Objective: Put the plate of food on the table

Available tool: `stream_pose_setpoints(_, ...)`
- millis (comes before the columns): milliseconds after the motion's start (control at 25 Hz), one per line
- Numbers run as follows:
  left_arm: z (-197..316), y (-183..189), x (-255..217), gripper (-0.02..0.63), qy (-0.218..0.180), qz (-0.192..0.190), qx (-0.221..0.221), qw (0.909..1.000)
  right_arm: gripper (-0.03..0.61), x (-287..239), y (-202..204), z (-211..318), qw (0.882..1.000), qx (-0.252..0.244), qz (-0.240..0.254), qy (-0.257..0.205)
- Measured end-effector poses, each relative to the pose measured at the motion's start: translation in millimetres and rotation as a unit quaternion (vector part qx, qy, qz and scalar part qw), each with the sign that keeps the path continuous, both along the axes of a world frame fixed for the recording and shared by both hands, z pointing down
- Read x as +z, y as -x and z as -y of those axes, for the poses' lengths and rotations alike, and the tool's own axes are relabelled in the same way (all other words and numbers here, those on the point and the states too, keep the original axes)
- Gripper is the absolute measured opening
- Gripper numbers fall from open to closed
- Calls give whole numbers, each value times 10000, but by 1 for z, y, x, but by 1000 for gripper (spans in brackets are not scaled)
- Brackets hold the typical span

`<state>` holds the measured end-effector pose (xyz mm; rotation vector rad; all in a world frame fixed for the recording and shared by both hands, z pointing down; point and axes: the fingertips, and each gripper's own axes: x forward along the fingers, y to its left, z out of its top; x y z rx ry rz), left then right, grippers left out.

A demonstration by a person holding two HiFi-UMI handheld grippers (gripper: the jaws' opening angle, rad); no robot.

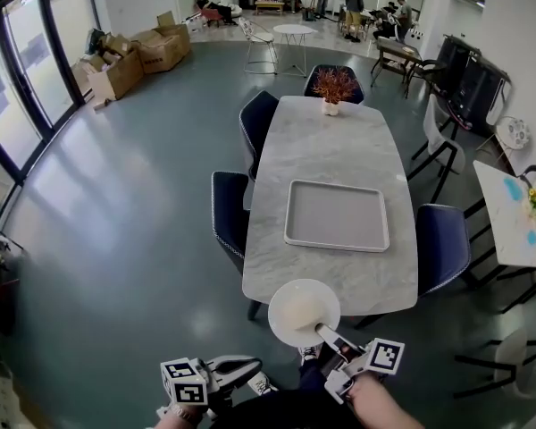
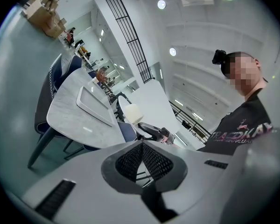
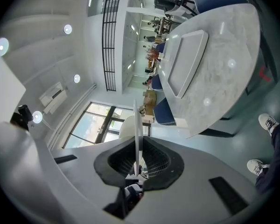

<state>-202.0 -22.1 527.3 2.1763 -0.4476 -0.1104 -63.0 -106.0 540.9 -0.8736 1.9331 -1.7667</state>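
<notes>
Clamping the near rim of the plate [image 1: 327, 306], the right gripper [image 1: 327, 332] holds it in the air at the near end of the table [image 1: 330, 150], with a pale mound of food [image 1: 299, 313] on it. The rim stands edge-on between its jaws. Farther from the table, the left gripper [image 2: 142, 158] has its jaws pressed together on nothing.

Left gripper [image 2: 143, 148] jaws pressed pad to pad; beyond them a grey marble table [image 2: 67, 118] bearing a rectangular tray [image 2: 94, 104], dark blue chairs [image 2: 50, 90] alongside, right gripper [image 2: 142, 125] holding a plate of food [image 2: 130, 113] off the table's near end, person in dark shirt [image 2: 242, 132] at right.
</notes>
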Motion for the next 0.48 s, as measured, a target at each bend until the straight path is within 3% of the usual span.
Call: stream_pose_setpoints(480, 47, -26, -10, 6, -119, 32, -306, 9995, 31, 6, -32, 60, 9996, -197, -63, 200)
